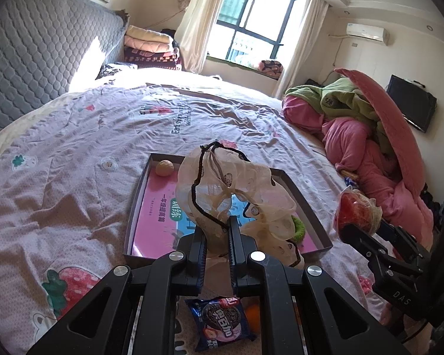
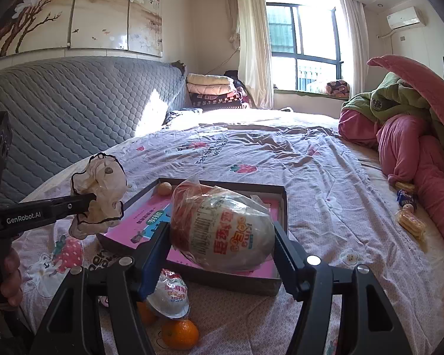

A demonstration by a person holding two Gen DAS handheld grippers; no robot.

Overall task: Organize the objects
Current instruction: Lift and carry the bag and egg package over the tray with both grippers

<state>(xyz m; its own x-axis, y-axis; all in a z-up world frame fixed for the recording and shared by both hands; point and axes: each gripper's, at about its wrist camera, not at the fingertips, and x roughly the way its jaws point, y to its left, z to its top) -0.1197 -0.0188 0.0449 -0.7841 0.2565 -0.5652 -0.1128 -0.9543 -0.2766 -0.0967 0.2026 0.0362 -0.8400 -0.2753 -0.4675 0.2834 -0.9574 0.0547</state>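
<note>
Just below the right tool (image 2: 222,236), an orange (image 2: 180,333) and a second wrapped egg (image 2: 171,295) are seen on the bed (image 2: 325,177). A large wrapped toy egg (image 2: 222,230) is clamped between the right tool's fingers, held above the near edge of the shallow box (image 2: 284,207). To its left, a cream scrunchie with black trim (image 1: 236,195) is pinched narrowly by the left tool (image 1: 217,230), over the box. Beyond both tools, a walnut (image 1: 164,168) is lodged in the box's far corner.
</note>
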